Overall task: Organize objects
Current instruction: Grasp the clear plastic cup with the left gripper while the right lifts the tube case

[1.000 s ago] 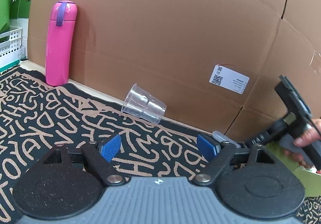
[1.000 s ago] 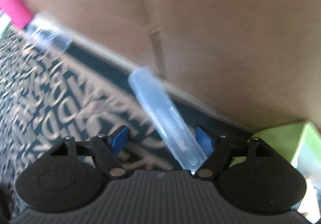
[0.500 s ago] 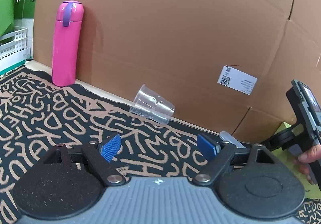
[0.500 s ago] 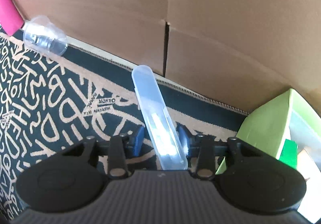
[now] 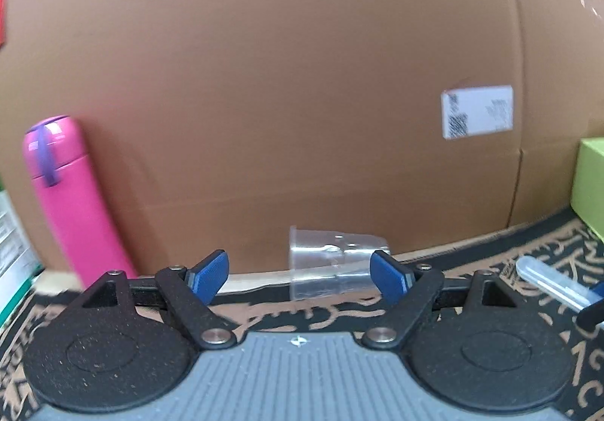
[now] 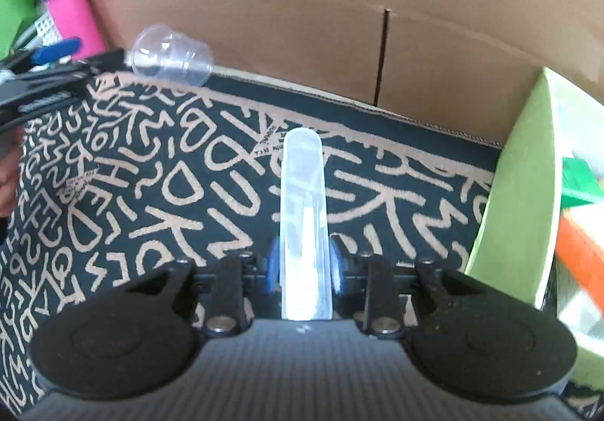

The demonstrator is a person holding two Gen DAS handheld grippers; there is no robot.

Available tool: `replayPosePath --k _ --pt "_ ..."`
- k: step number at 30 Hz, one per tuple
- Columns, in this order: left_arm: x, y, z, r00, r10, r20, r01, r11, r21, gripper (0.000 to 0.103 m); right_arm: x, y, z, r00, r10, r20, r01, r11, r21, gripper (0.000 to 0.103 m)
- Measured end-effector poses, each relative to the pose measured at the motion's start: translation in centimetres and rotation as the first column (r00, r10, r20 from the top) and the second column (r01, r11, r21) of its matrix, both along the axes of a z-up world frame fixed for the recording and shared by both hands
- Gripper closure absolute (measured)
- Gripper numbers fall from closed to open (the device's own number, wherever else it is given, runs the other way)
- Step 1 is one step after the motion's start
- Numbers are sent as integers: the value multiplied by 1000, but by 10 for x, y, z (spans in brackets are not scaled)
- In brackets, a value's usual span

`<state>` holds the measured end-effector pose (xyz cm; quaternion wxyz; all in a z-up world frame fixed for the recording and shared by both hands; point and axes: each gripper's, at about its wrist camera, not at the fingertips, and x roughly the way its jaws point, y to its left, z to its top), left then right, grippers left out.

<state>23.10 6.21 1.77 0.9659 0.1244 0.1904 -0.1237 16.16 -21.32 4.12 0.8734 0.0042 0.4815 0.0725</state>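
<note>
Pick-up is in hand: right claw (image 6: 304, 270) has just closed on the clear tube (image 6: 304, 202) mid-counter, left claw (image 5: 300, 275) gapes empty before the toppled cup (image 5: 332, 262) at the back edge (likely next).

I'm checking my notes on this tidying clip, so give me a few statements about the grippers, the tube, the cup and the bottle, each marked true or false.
1. The right gripper is clamped on the translucent plastic tube. True; its jaws have just been closing.
2. The clear plastic cup stands upright. False; it lies on its side by the brown cardboard wall.
3. The left gripper is open and empty. True.
4. The pink insulated bottle lies flat on the patterned mat. False; it stands upright.
5. The tube is inside the lime-green box. False; it is over the mat.
</note>
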Motion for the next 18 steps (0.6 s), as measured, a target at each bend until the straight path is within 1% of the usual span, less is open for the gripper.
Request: replayPosePath --k 2,3,4,6,7,8,9,10,11,12,13,15,16,17,18 --pt "6 -6 -3 999 -32 4 32 999 23 18 -8 -8 4 1000 -6 26 5 1000 14 76" --pt "10 -9 -4 998 -57 -16 57 998 29 18 -5 -5 -3 999 -11 33 10 1000 22 76" --pt "14 -11 -4 996 -80 -40 82 996 29 18 -6 -8 -1 999 -19 36 18 999 38 75" --pt "22 -18 -6 994 -96 -59 98 995 36 18 -3 -6 -5 999 -14 31 12 998 65 64" --pt "25 -22 -7 993 -96 -63 98 994 46 19 1 -2 -8 1000 4 23 -6 996 85 50" --pt "27 -26 -9 993 -95 -66 99 993 58 23 6 5 -14 1000 18 19 -20 995 97 39" --pt "29 -30 -9 993 -92 -68 96 993 68 24 5 9 -13 999 45 18 -47 995 86 32" --pt "30 -34 -10 995 -86 -58 91 993 81 26 5 16 -14 997 80 14 -81 994 67 15" --pt "31 -39 -11 995 -82 -56 87 992 96 32 4 21 -14 995 102 6 -102 994 48 0" --pt "34 -42 -12 994 -76 -74 84 991 107 38 4 29 -17 994 109 -1 -109 994 9 0" --pt "35 -46 -13 994 -67 -81 76 990 119 46 1 38 -20 995 102 16 -101 993 -63 0" --pt "34 -52 -15 997 -46 -68 55 989 137 48 -4 38 -19 997 60 54 -58 997 -54 0" --pt "34 -54 -16 997 -38 -66 47 989 143 50 -6 36 -19 996 58 66 -55 997 -52 1" --pt "34 -55 -15 997 -29 -64 38 989 142 61 -8 33 -18 995 46 83 -42 998 -43 4" --pt "35 -55 -15 997 -16 -77 26 991 129 67 -10 30 -18 995 30 100 -26 999 -43 6"
